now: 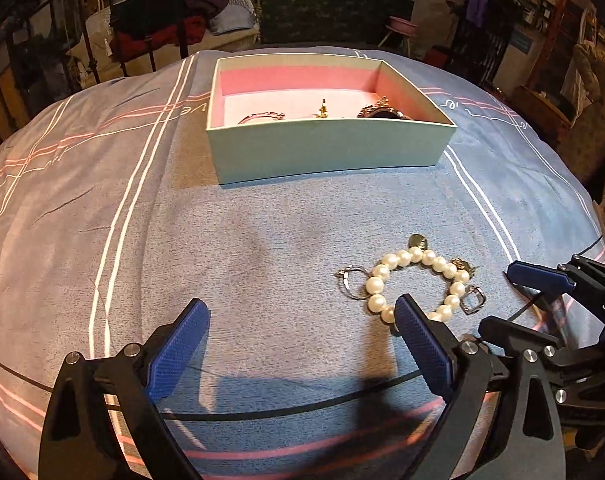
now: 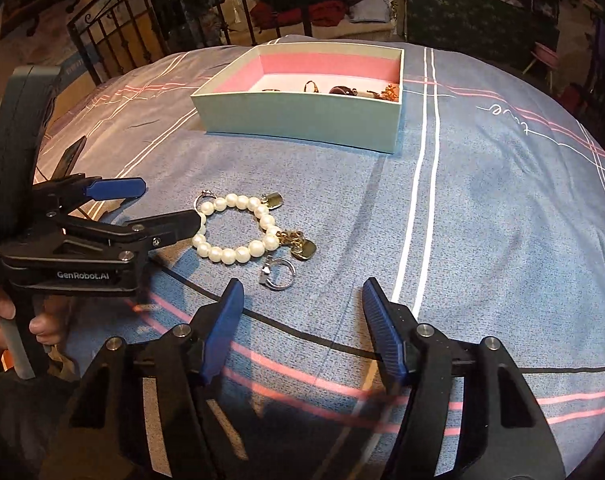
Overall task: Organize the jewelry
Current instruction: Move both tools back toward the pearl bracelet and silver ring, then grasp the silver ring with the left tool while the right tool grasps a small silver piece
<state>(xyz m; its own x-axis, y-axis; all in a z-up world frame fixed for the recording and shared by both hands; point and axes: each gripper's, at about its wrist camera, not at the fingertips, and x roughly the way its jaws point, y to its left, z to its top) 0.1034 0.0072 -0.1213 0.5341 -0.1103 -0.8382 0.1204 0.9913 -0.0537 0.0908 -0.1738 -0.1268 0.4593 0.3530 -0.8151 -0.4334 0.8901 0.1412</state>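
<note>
A pearl bracelet [image 1: 418, 276] [image 2: 238, 228] with gold charms lies on the blue bedspread. A silver ring [image 1: 352, 280] [image 2: 204, 199] lies at its left side and another silver ring [image 1: 474, 300] [image 2: 278, 274] at its right. A pale green box with pink lining [image 1: 326, 148] [image 2: 302, 118] stands farther back and holds several jewelry pieces. My left gripper [image 1: 300, 320] [image 2: 166, 206] is open, its right finger touching or just over the bracelet's near edge. My right gripper [image 2: 300, 300] [image 1: 498, 300] is open and empty, just short of the nearer ring.
The bedspread [image 1: 262, 248] [image 2: 482, 220] has white and pink stripes. A metal bed frame [image 2: 150, 12] stands behind the box. Clothes are piled on a white wicker chair [image 1: 206, 12] beyond the bed.
</note>
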